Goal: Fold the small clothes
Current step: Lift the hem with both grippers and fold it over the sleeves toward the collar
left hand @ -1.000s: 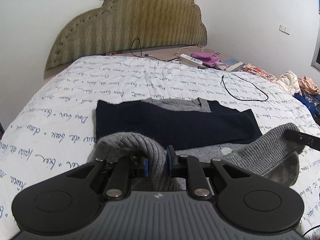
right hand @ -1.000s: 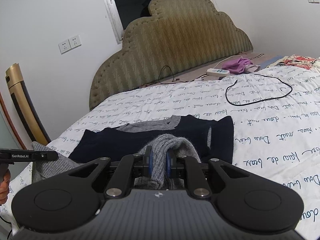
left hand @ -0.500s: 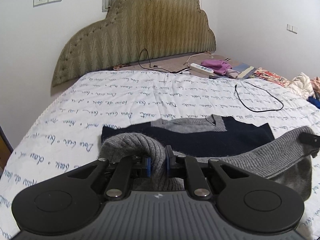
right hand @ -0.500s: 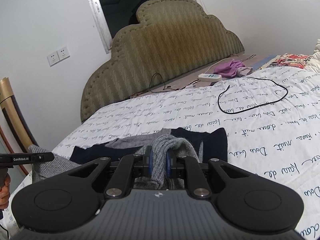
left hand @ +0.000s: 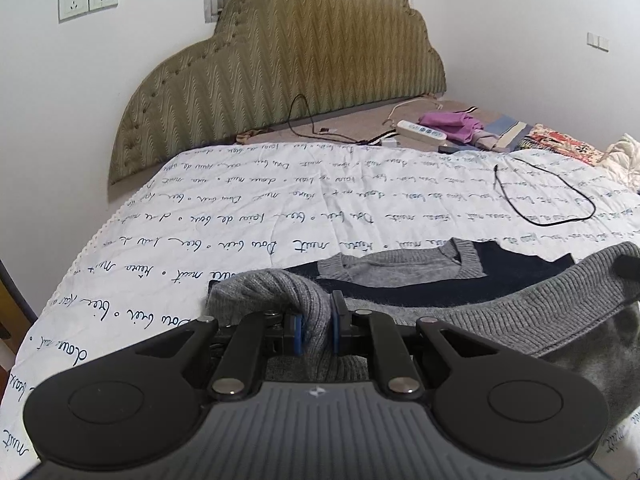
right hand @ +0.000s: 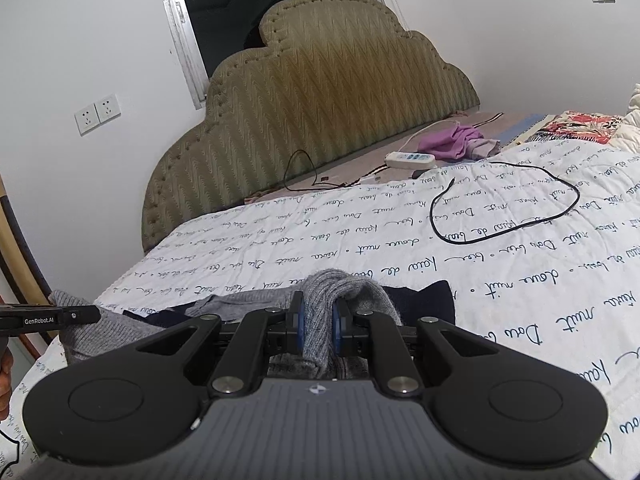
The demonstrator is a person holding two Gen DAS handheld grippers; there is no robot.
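Note:
A grey and navy knit sweater [left hand: 400, 280] lies on the white quilt [left hand: 280, 208] with blue script. Its navy body and grey V-neck face the headboard. My left gripper [left hand: 316, 330] is shut on the grey ribbed hem at the left corner. My right gripper [right hand: 318, 326] is shut on the hem's right corner [right hand: 344, 288]. Both hold the hem raised, stretched over the sweater's lower part [left hand: 540, 312]. The left gripper's side shows at the left edge of the right wrist view [right hand: 52, 316]. The right gripper's tip shows at the right edge of the left wrist view [left hand: 628, 266].
A padded olive headboard [left hand: 304, 68] stands against the far wall. A black cable loop [right hand: 504, 208] lies on the quilt to the right. A white power strip [left hand: 420, 130], purple cloth [right hand: 452, 140] and patterned clothes [left hand: 560, 146] lie at the bed's far right.
Both grippers have carried the grey hem up and toward the headboard. The hem now covers more of the navy body, and less of the sweater shows.

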